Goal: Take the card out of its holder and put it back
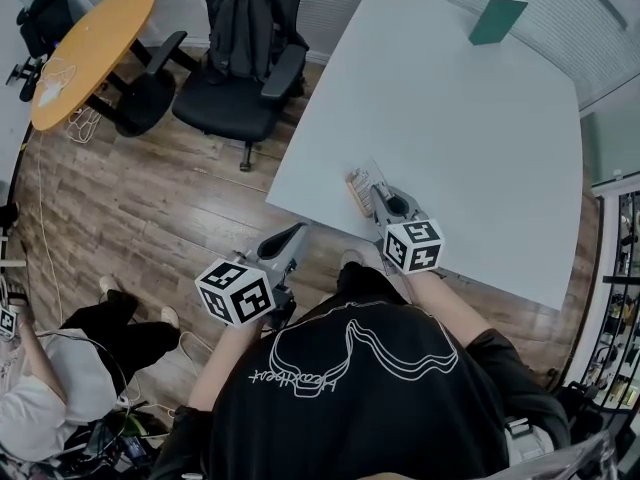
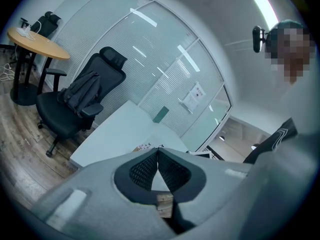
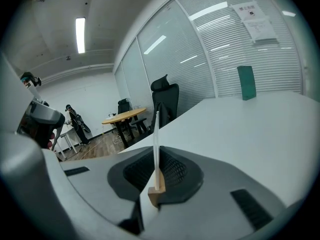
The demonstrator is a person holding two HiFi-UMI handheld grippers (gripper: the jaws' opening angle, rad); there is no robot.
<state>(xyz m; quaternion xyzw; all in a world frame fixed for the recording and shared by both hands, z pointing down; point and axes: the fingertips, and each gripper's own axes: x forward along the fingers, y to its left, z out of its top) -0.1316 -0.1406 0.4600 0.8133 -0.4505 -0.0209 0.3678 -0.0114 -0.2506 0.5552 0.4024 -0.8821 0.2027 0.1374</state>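
Note:
A thin white card [image 3: 156, 129] stands upright and edge-on between the jaws of my right gripper [image 3: 157, 153], which is shut on it. Its lower edge meets a small wooden holder [image 3: 156, 194]; how deep it sits I cannot tell. In the head view the right gripper [image 1: 375, 196] reaches over the near left edge of the white table [image 1: 480, 138], with the card [image 1: 366, 175] and holder [image 1: 355, 186] at its tips. My left gripper [image 1: 295, 234] hangs off the table over the wooden floor. Its jaws [image 2: 158, 150] meet at the tips with nothing between them.
A green box [image 1: 497, 18] stands at the table's far side. A black office chair [image 1: 245, 63] with a backpack sits beyond the table's left edge, and a round orange table [image 1: 90, 53] is farther left. A seated person [image 1: 40, 378] is at lower left.

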